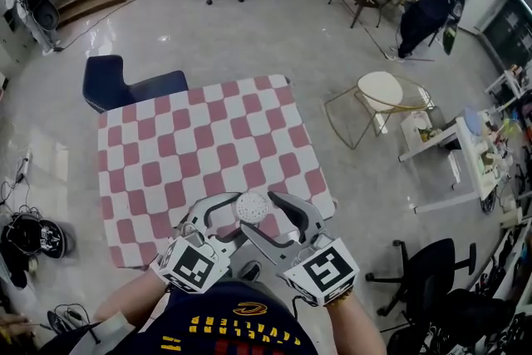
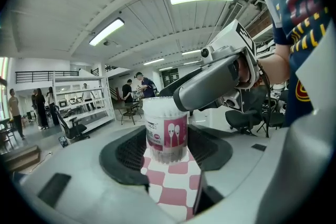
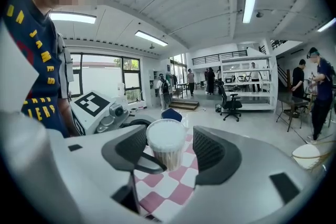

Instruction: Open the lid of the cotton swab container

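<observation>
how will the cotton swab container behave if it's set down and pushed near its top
Probably light: the clear cotton swab container shows only swabs inside. Taller than wide and round, it would likely tip, then roll. Its smooth wall may be slippery to grip.

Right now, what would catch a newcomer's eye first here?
The clear round cotton swab container with a pink label is at the near edge of the pink-and-white checked tablecloth, clasped by the left claw. The right claw flanks its white top, jaws apart, not touching.
</observation>
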The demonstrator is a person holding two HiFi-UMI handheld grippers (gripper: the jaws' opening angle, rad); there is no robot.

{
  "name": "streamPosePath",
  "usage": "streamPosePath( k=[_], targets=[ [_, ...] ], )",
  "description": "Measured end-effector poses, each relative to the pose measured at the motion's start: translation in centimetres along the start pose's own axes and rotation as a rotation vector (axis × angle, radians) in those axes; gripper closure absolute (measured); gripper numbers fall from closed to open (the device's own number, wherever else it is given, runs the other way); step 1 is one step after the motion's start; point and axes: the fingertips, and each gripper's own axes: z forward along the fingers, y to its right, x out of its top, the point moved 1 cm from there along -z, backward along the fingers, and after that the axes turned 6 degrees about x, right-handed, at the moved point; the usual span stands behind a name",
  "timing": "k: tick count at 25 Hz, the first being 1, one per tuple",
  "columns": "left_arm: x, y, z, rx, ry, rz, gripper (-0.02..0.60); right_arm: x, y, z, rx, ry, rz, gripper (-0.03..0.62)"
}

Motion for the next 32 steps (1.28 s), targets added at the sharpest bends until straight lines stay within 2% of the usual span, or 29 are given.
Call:
streamPosePath(
  k=[5,8,16,20,24,26,32],
  targets=[
    [0.0,0.5,0.1,-0.012,-0.006,0.008,0.333,-0.3,-0.6,0.2,-0.009,-0.061,-0.072,0.336],
    [0.1,0.9,0.2,-0.021,0.01,-0.013,0.334,-0.7,-0.7,0.2,-0.025,-0.083,-0.102,0.338],
    [-0.2,0.6,0.1,-0.02,0.005,-0.03,0.333,-0.9,-0.4,0.4,-0.015,-0.071,-0.059,0.341],
    [-0.4,0.7,0.1,-0.031,0.003,-0.046,0.333,-1.2,-0.2,0.2,0.0,-0.061,0.03,0.342],
    [-0.9,0.9,0.1,-0.03,0.0,-0.044,0.336,-1.0,0.4,0.0,0.061,0.049,0.268,0.344],
    [-1.0,1.0,0.0,-0.031,0.002,-0.046,0.336,-0.9,0.6,-0.2,0.081,0.076,0.353,0.344],
    [-0.8,0.7,0.0,-0.039,0.011,-0.056,0.336,0.4,1.7,-0.4,0.057,0.14,0.406,0.344]
  ],
)
